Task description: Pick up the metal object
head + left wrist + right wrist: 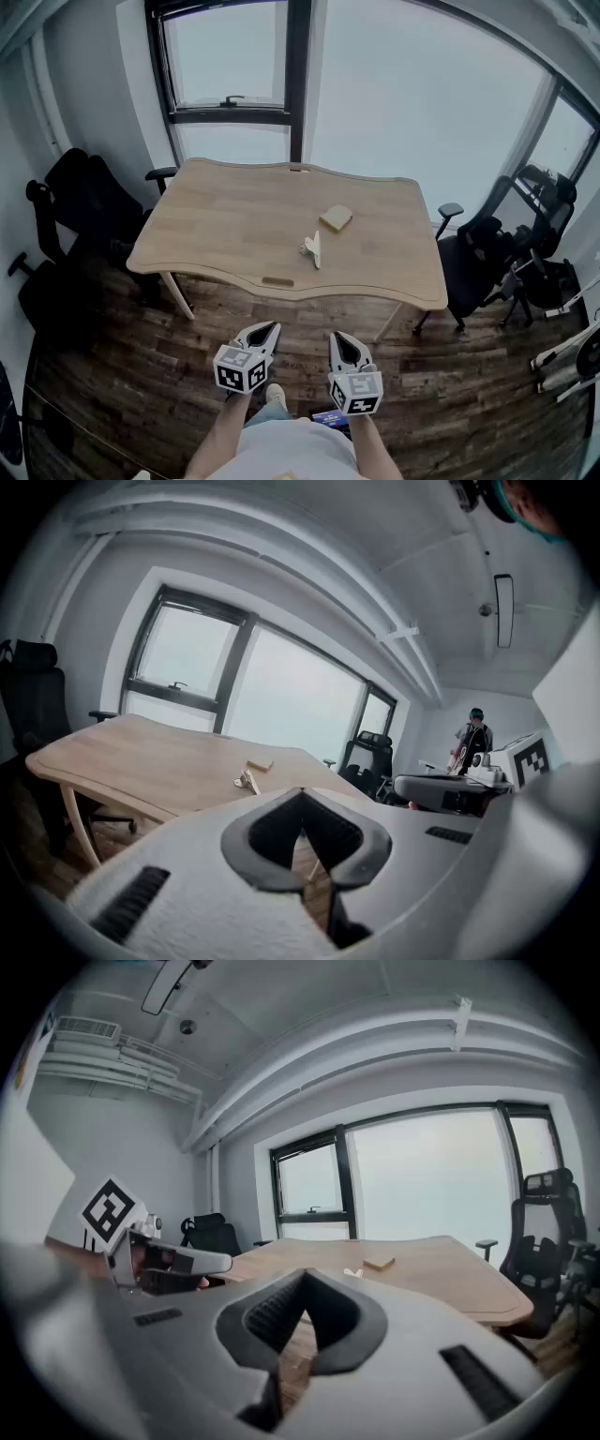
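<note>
Wooden table (216, 225) ahead bears the metal object (312, 249), untouched, at twelve o'clock from both tools. Left gripper (270, 330) and right gripper (340, 339) hang well short, jaws together, empty; approach and grasp are yet to do.

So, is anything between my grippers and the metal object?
Nothing visible. The metal object lies on the table, the tan block beyond it; the left gripper and right gripper hang short of the near edge.
</note>
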### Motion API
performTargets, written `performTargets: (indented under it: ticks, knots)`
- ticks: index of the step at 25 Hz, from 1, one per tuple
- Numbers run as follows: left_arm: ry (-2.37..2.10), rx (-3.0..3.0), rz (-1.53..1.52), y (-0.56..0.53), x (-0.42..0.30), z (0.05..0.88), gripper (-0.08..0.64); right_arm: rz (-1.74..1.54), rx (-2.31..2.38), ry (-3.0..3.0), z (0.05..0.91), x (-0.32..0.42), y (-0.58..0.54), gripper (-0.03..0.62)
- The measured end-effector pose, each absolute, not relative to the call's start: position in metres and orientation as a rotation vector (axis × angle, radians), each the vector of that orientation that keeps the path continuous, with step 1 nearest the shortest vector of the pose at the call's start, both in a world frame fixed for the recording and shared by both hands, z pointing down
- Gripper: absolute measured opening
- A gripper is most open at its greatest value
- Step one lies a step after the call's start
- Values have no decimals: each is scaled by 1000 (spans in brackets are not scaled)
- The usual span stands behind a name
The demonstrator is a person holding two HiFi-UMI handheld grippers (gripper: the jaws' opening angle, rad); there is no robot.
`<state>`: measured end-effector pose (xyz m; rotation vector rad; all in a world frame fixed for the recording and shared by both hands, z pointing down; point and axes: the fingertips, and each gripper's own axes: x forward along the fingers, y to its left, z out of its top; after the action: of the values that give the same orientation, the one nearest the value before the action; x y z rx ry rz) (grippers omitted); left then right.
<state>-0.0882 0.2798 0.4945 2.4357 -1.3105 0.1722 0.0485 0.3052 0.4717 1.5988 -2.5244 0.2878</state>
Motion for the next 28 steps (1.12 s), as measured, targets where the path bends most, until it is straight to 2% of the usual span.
performTargets:
  ticks: [19,28]
  knots:
    - [-1394,2453,103,278,-98,477,15,428,1665,-2502,490,64,302,11]
    - [-1369,2419,80,203,-84,498,15,470,1669,-2452,510,79,233,11]
